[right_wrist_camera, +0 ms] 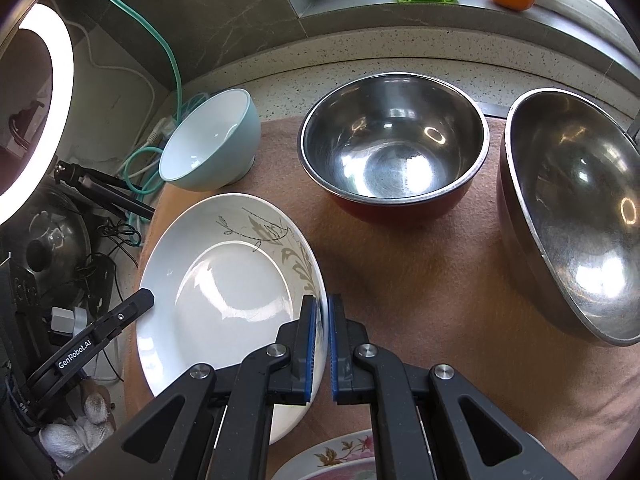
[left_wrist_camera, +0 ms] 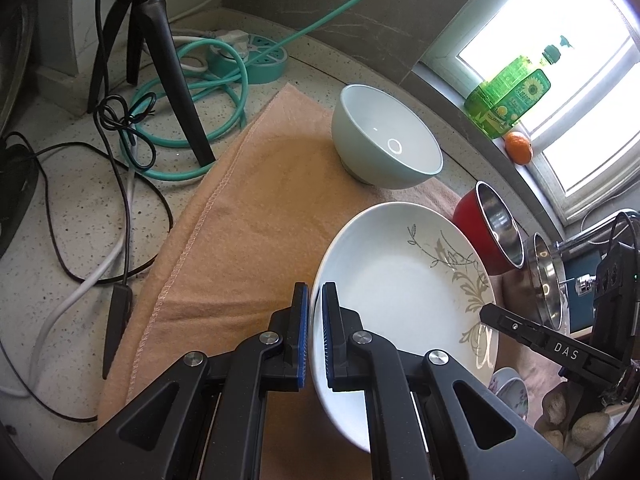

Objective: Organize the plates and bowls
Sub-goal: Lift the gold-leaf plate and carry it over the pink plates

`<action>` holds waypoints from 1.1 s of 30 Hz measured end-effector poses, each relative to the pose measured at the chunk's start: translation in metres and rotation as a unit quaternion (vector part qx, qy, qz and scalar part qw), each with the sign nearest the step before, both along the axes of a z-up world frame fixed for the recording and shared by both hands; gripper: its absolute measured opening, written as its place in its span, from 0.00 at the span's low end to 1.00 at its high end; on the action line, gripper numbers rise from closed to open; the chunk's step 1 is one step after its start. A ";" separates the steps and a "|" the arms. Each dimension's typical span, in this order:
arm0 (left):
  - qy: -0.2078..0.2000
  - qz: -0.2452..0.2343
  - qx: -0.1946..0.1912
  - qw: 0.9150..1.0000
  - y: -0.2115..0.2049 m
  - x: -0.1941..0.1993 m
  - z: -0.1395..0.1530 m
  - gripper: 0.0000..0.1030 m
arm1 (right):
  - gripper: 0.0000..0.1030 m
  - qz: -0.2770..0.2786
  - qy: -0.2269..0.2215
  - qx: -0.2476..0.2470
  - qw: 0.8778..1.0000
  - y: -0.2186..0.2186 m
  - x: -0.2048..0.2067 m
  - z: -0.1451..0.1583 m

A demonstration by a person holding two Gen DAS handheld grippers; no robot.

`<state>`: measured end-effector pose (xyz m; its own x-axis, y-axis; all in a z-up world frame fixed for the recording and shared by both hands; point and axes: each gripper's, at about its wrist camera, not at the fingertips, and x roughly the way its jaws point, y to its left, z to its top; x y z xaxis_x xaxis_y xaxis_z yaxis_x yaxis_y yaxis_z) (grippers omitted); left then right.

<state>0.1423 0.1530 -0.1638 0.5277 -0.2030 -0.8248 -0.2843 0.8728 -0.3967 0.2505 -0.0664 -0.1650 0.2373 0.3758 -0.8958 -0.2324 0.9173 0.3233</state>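
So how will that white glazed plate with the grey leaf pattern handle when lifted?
The white glazed plate with the grey leaf pattern is probably rigid but breakable. Its shiny glaze looks slippery, and held only at opposite rims by the left gripper and right gripper, it might tilt.

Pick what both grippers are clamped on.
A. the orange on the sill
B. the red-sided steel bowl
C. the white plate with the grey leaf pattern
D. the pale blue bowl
C: the left gripper pinches one side of the plate's rim and the right gripper the opposite side, while the blue bowl stands apart behind it.
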 end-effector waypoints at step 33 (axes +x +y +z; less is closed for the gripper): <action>-0.037 -0.036 -0.021 0.998 -0.047 -0.043 0.040 0.05 | 0.06 -0.024 -0.024 0.024 0.999 -0.063 -0.062 0.048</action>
